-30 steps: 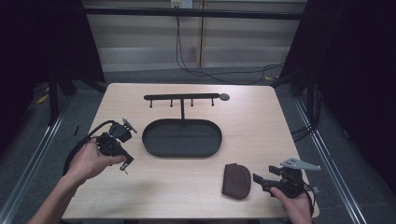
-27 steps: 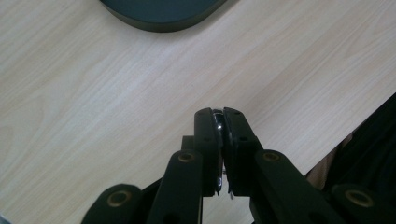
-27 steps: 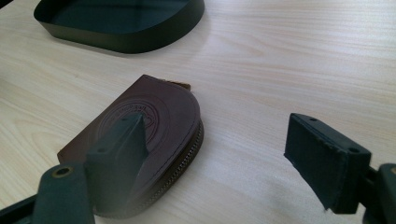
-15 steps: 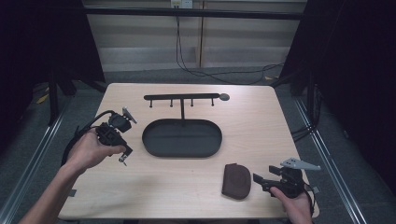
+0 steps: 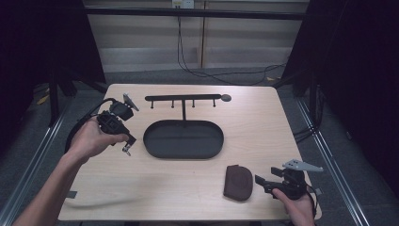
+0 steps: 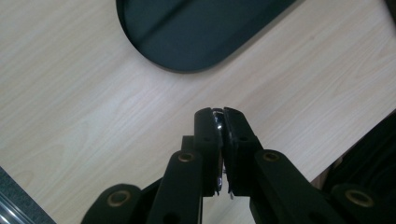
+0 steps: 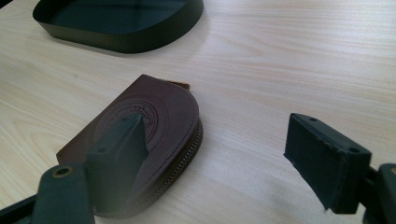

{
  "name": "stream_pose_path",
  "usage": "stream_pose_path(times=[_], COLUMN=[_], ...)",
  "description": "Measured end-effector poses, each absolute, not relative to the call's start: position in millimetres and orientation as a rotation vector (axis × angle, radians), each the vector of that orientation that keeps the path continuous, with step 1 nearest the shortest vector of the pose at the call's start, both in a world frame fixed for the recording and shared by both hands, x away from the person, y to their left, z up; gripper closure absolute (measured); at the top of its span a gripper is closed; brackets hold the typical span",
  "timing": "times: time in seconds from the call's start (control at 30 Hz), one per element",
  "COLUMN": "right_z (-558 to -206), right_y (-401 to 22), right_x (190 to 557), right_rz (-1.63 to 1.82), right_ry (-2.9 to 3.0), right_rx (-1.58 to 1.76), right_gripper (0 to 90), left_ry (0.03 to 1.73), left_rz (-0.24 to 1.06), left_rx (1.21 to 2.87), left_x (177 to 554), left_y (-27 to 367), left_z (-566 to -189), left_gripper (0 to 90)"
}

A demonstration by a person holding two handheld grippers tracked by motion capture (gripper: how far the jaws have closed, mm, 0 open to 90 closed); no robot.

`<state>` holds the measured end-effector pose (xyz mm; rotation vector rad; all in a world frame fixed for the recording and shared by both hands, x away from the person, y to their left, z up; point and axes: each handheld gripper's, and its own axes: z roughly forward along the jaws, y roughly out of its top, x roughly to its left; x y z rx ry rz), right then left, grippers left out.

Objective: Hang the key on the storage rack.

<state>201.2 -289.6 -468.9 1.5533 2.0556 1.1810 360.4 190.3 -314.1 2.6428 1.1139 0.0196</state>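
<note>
Left gripper point(image 5: 126, 147), at 9 o'clock of the black tray point(image 5: 155, 149): jaws clamped on a small metal piece, seemingly a key point(image 6: 217, 122), held clear of the table point(image 5: 188, 193), presumably for the hook rack point(image 5: 183, 98) at 12. Right gripper point(image 7: 224, 158), at 4 o'clock: jaws wide, nothing held, one jaw over the brown zip pouch point(image 7: 140, 135), seemingly poised to steady it.

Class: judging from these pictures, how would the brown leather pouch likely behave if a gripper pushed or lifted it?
The pouch lies flat, so it would probably slide rather than roll. Its soft-looking leather would likely flex somewhat when lifted. The zip edge may offer a firmer hold.
</note>
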Motion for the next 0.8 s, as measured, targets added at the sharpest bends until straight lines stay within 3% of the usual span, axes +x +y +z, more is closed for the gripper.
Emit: stream_pose_path(times=[0.8], right_z=[-469], right_y=[-290], right_x=[202], right_rz=[1.187], right_ry=[2.056], right_rx=[1.558], right_gripper=[20.6], left_ry=[1.114], left_rz=[0.035], left_rx=[2.651], left_x=[394], left_y=[158], left_z=[-287], left_gripper=[85.3])
